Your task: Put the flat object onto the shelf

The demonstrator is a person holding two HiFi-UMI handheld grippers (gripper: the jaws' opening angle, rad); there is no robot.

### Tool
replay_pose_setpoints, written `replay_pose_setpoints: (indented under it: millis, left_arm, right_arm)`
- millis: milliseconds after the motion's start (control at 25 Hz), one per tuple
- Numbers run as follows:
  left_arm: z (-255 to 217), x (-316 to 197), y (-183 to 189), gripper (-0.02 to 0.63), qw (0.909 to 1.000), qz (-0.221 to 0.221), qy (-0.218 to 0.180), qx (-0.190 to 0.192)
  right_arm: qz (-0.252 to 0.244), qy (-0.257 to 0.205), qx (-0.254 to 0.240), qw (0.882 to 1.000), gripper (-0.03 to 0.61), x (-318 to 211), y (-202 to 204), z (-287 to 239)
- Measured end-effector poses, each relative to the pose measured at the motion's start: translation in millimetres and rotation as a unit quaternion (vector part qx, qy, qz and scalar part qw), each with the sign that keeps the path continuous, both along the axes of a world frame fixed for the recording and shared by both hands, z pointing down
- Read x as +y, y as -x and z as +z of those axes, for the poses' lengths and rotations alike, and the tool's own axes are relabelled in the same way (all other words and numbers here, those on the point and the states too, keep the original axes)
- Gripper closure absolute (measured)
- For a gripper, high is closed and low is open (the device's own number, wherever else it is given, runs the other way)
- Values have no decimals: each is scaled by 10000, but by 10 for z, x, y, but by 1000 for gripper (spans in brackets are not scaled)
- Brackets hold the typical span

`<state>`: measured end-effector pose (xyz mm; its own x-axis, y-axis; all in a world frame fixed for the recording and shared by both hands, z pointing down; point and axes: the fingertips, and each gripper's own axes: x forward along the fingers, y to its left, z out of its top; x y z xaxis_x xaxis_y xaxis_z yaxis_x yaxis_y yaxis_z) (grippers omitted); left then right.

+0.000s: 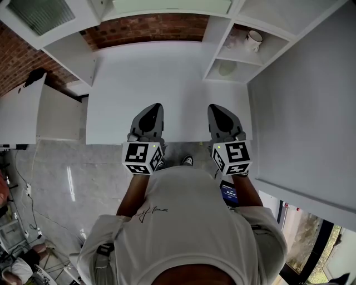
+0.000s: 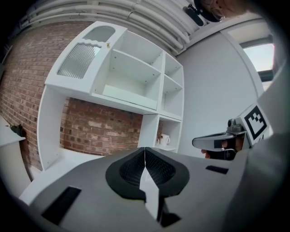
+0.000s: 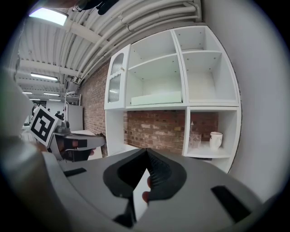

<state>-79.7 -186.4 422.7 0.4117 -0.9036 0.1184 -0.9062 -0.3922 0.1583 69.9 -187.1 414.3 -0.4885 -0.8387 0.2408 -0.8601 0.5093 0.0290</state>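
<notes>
A pale green flat board lies on the wide middle shelf of the white shelving unit; it also shows in the left gripper view and at the top of the head view. Both grippers hover side by side over the near edge of the white table, pointing at the shelves and well short of them. My left gripper has its jaws pressed together with nothing in them. My right gripper is shut and empty too.
A white mug and a clear glass stand in the lower right compartment. A cabinet with a ribbed glass door is at the upper left. A brick wall backs the table, and a white wall runs along the right.
</notes>
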Motion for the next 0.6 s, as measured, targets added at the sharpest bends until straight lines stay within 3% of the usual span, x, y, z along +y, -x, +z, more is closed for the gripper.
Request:
replay_pose_setpoints:
  millis: [600]
  left_arm:
    - [-74,113,20,600,9999,0,-22,119]
  right_arm:
    - [-60,-30,13,10000,552,90,4,-50]
